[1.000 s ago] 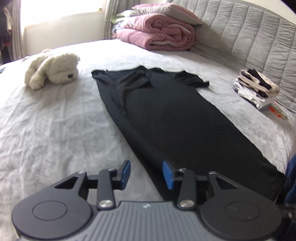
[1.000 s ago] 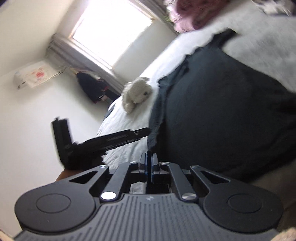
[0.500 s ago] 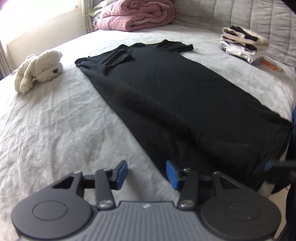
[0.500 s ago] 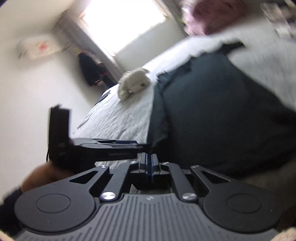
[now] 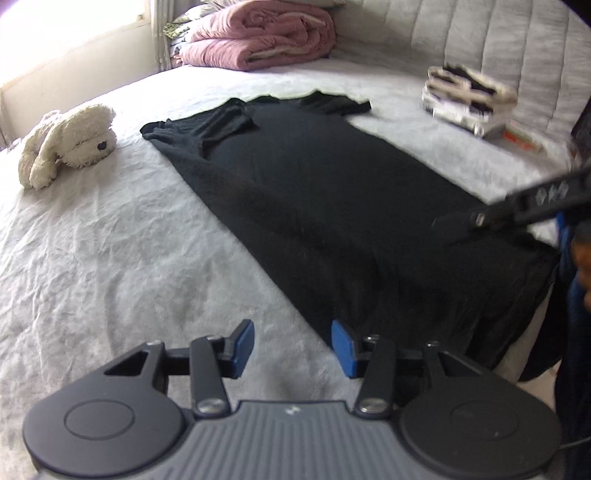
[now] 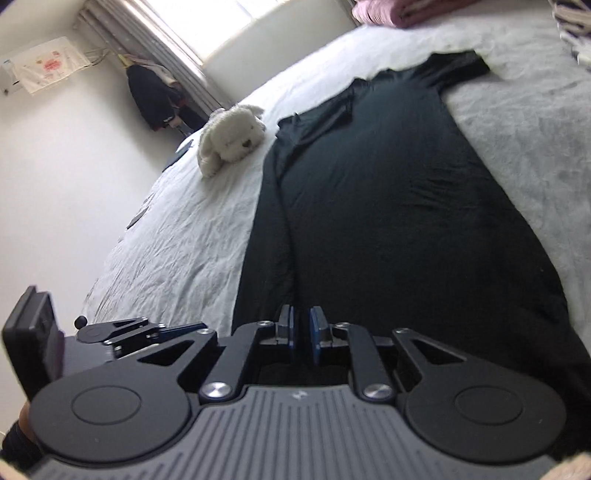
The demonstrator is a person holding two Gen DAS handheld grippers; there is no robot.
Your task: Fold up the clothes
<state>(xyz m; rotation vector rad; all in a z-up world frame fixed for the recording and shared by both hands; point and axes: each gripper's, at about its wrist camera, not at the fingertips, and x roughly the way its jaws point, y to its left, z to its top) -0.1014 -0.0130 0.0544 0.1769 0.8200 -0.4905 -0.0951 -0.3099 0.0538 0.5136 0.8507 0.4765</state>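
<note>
A long black dress (image 5: pixel 332 206) lies flat on the grey bed, neck end far, hem at the near edge; it also shows in the right wrist view (image 6: pixel 388 206). My left gripper (image 5: pixel 291 343) is open and empty, just above the bed at the hem's left corner, its right pad (image 5: pixel 341 347) at the fabric edge. My right gripper (image 6: pixel 301 332) hovers over the hem with its jaws a narrow gap apart and nothing between them. It shows from the side in the left wrist view (image 5: pixel 517 210).
A white plush dog (image 5: pixel 66 144) lies left of the dress. Folded pink blankets (image 5: pixel 258 35) sit at the far end by the window. A stack of folded clothes (image 5: pixel 469 96) and a small red item (image 5: pixel 521 138) lie at right near the padded headboard (image 5: pixel 480 37).
The right gripper has swung over the hem and its jaws have parted slightly from fully shut. The left gripper has shifted a little and stays open at the hem's left corner.
</note>
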